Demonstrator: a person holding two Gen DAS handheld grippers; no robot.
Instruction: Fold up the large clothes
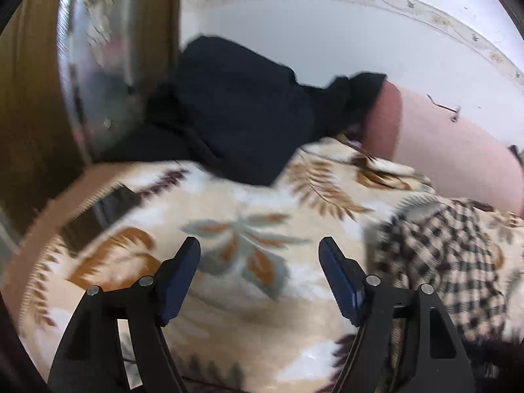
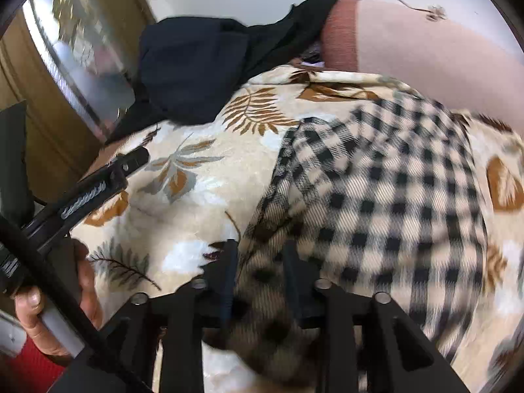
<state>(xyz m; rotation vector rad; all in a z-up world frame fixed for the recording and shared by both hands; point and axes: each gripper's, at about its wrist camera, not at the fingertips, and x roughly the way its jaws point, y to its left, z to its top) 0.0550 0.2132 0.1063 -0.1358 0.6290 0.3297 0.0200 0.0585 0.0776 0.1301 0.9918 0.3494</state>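
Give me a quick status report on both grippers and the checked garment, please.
Left gripper open, empty, above the leaf-print blanket. Right gripper shut on checked garment, which lies bunched on the blanket. Dark clothes heaped behind, apart from it.

Hidden, cropped and blurred items, both wrist views

Checked garment [image 2: 376,196]: weave smeared by motion blur, near end bunched between the right gripper [image 2: 262,262] fingers [image 2: 291,262] and covering their tips, far side cut off by the right edge in the left wrist view [image 1: 452,262]. Dark clothes [image 1: 235,111]: folds unreadable, one end tucked behind the pink cushion [image 1: 458,150]. Mirror [image 1: 98,65]: reflection too blurred to tell. Hand [image 2: 59,314]: mostly hidden behind the left gripper's handle. Leaf-print blanket [image 1: 229,203]: lower part hidden behind the gripper frame.
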